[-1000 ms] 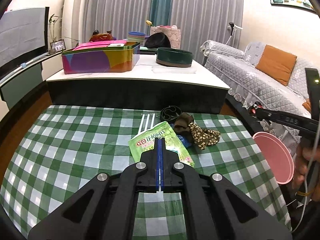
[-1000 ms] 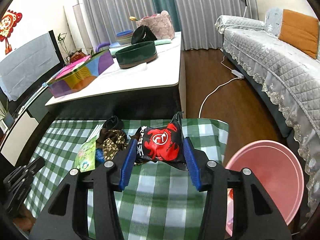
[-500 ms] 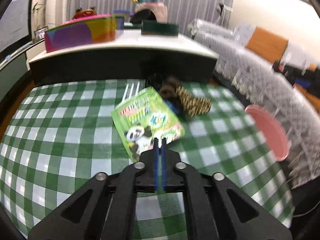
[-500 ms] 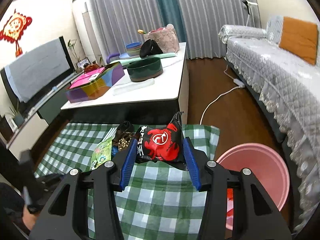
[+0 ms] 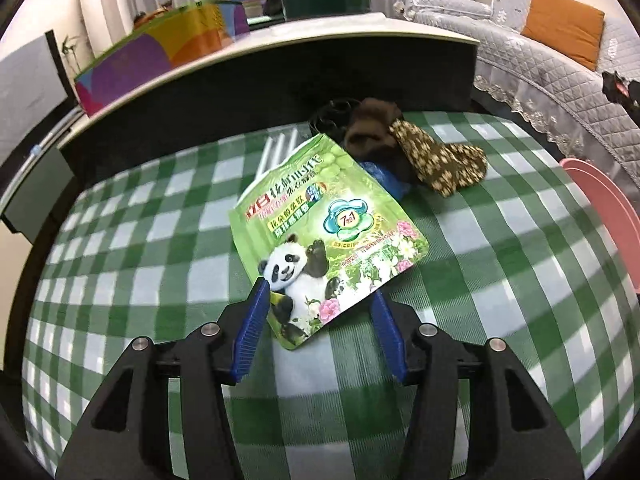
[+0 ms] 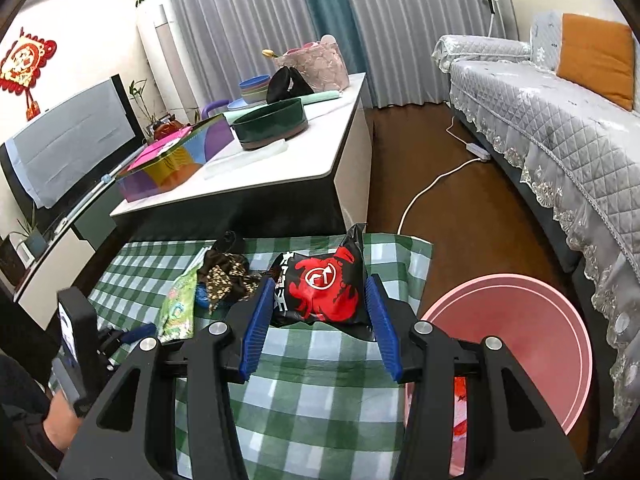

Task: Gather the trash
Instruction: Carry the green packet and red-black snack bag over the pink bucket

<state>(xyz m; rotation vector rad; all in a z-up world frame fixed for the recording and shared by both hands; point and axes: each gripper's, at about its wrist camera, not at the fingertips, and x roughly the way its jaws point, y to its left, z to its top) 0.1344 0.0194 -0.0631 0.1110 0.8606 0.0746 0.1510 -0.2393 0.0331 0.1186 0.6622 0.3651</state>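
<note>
A green pouch with a panda print [image 5: 320,208] lies flat on the green checked tablecloth [image 5: 132,280]. My left gripper [image 5: 318,292] points down at it, its jaws opening, and the pouch's near corner lies between the blue pads without being pinched. In the right wrist view my right gripper [image 6: 318,292] is shut on a black and red snack bag [image 6: 320,284], held above the cloth's right part. The green pouch [image 6: 178,304] shows at the left there, with the left gripper [image 6: 132,334] beside it. A pink bin [image 6: 508,344] stands on the floor to the right.
Beyond the pouch lie a brown patterned cloth [image 5: 420,152], a blue scrap [image 5: 384,178], white sticks [image 5: 276,148] and a black ring [image 5: 332,114]. A white low table [image 6: 280,164] with boxes and bowls stands behind. A grey sofa [image 6: 560,128] lines the right. The pink bin's rim [image 5: 604,216] borders the cloth.
My left gripper has dropped closer to the green pouch and its jaws have gone from shut to apart around the pouch's corner. The right gripper still holds the snack bag and has shifted sideways.
</note>
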